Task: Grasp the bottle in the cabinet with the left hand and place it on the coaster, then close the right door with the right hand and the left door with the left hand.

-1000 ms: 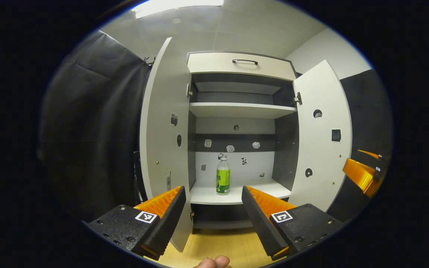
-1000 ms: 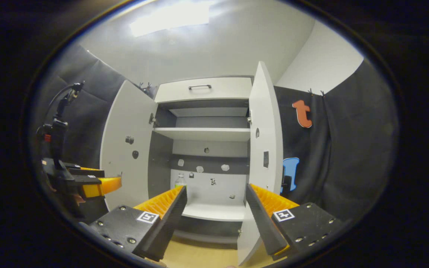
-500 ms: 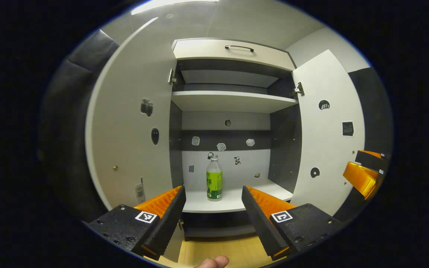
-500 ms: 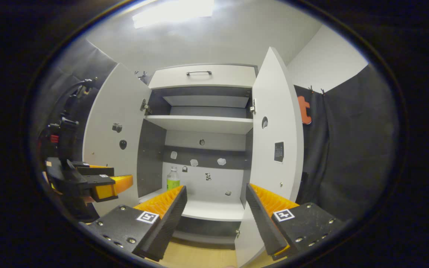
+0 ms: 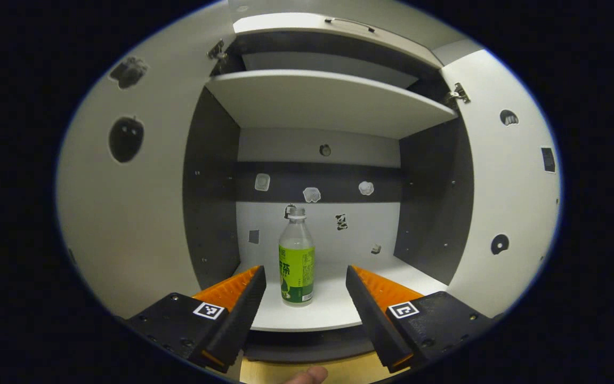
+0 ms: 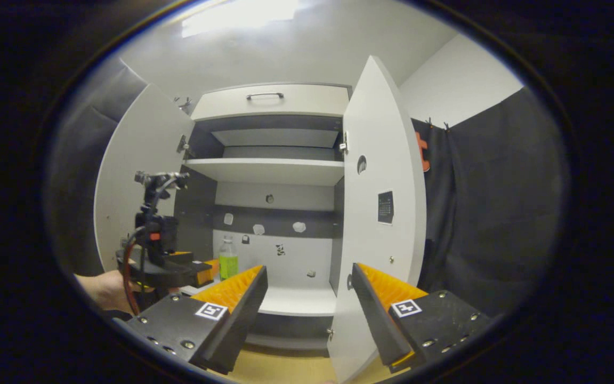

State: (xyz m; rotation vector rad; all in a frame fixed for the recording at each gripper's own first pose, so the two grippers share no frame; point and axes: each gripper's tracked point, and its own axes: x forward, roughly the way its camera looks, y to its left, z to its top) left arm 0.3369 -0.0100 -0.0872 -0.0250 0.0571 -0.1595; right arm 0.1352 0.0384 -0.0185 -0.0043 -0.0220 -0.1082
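A clear bottle (image 5: pixel 297 258) with a green label stands upright on the cabinet's lower shelf (image 5: pixel 333 314). My left gripper (image 5: pixel 305 282) is open just in front of it, the bottle centred in the gap and a little beyond the fingertips, untouched. The right gripper view shows the same bottle (image 6: pixel 227 261) with the left gripper (image 6: pixel 200 270) close beside it, held by a hand (image 6: pixel 105 288). My right gripper (image 6: pixel 309 290) is open and empty, set back from the cabinet. Both doors stand open: the left door (image 5: pixel 126 176) and the right door (image 6: pixel 379 213).
An upper shelf (image 5: pixel 323 98) spans the cabinet above the bottle, with a drawer (image 6: pixel 269 100) and handle on top. Small stickers dot the back wall and doors. Wooden floor (image 6: pixel 280 368) lies below the cabinet. Black cloth (image 6: pixel 488 202) hangs to the right.
My left gripper has moved forward into the cabinet, so the bottle looms larger between its fingers. My right gripper has drifted slightly closer to the right door. Both stayed open.
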